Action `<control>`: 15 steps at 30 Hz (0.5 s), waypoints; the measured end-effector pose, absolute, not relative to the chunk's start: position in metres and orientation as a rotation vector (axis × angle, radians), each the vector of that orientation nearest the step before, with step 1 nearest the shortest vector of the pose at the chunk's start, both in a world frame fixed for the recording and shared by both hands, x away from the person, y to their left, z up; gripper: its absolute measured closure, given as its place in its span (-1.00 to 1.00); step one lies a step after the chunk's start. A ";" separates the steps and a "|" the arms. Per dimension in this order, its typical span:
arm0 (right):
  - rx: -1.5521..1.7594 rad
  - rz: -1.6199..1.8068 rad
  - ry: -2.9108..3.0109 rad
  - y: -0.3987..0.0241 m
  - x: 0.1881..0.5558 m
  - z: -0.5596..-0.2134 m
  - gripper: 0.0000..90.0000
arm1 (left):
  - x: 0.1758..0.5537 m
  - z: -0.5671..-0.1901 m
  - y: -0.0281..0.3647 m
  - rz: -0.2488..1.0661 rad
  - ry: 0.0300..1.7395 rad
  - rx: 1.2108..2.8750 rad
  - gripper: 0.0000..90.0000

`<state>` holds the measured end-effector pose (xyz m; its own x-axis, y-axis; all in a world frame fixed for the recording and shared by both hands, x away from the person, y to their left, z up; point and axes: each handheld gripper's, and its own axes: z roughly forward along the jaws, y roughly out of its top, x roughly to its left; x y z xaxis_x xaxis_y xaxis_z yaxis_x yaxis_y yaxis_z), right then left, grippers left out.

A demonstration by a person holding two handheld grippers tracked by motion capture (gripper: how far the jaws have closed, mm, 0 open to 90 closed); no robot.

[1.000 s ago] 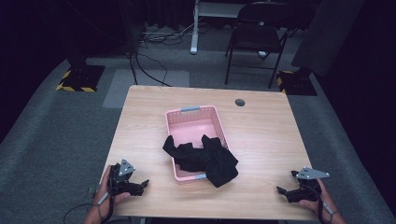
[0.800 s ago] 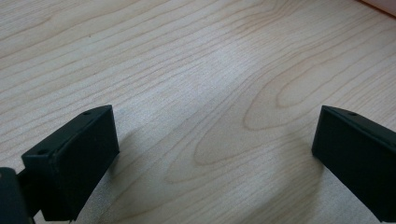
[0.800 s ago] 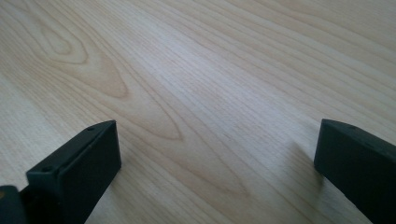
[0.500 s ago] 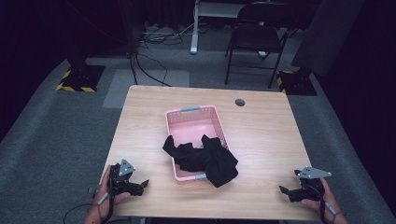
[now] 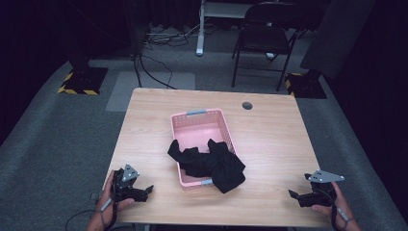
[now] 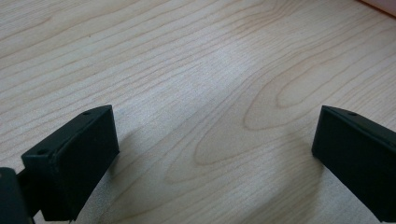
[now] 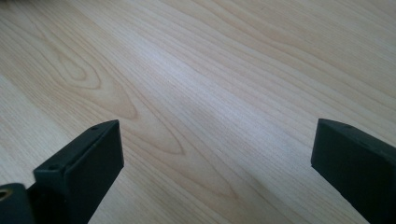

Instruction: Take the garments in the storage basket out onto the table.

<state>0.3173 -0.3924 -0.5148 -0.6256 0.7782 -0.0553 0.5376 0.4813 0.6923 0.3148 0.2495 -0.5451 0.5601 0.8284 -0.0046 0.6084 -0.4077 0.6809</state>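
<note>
**Two hand-held grippers resting at the near corners of a table, a basket of dark cloth between them**

A pale wooden table is filling the middle of the high view, standing on grey carpet with a black folding chair beyond its far edge. A pink plastic basket is sitting at the table's centre, and a black garment is lying crumpled in its near half, spilling over the near and right rims onto the wood. A small round hole is showing near the far edge.

The left gripper is lying low over the near left corner, held in a hand coming in from below, pointing right toward the basket and well apart from it. The right gripper is sitting at the near right corner, pointing left. Its jaws have just been closing a little, with nothing between them.

The gripper views are giving what the high view cannot: each pair of jaws is standing wide apart over bare wood grain. A pink sliver of basket is edging the left gripper view's top right corner. No writing is readable anywhere.
</note>
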 end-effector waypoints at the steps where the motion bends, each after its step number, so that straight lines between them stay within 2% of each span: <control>1: 1.103 0.920 2.368 -0.392 0.317 -0.514 -0.95 | 0.315 -0.545 0.250 0.445 1.147 2.155 -1.00; 15: 1.005 0.923 2.395 -0.374 0.318 -0.495 -0.94 | 0.315 -0.545 0.250 0.446 1.147 2.156 -1.00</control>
<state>0.3175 -0.3738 -0.4945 -0.6706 0.7362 -0.0915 0.4845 0.5280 0.6975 0.3148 0.2495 -0.5451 0.5599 0.8285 -0.0040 0.6086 -0.4080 0.6805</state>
